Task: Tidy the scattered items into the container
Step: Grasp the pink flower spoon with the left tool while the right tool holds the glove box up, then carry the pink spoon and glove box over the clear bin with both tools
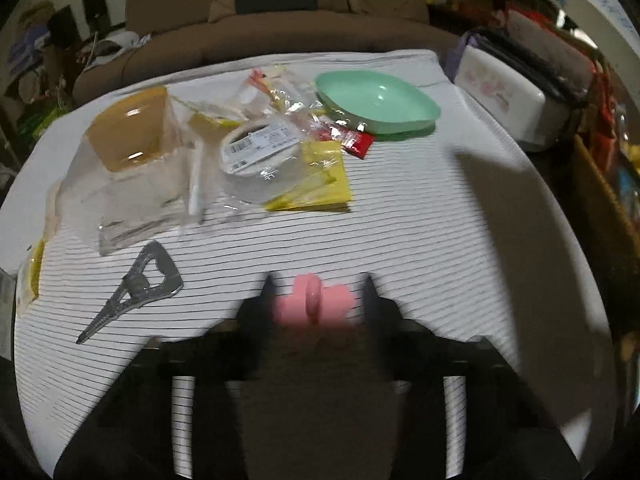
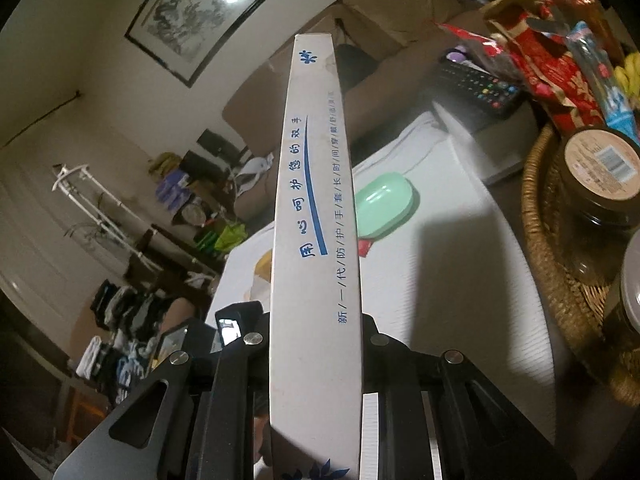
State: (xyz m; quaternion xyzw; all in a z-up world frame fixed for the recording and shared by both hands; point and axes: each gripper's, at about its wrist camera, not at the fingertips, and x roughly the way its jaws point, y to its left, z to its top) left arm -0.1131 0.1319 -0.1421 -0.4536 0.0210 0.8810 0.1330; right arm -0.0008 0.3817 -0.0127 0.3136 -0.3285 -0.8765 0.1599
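My left gripper (image 1: 318, 300) is pinched tight on a little pink clip (image 1: 316, 300), hovering over the striped cloth (image 1: 400, 220). My right gripper (image 2: 316, 332) is clamped on a long white box (image 2: 316, 200), held up off the table. The green dish (image 1: 376, 102) sits at the far side, just right of the tape roll (image 1: 260, 152) and wrappers; the bottle opener (image 1: 136, 288) lies near left.

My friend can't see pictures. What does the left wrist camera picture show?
The left gripper holds a small pink flower-shaped thing above a striped white cloth. Farther away lie a mint green dish, a tape roll in crinkly wrappers, a yellow packet, and metal pliers on the left.
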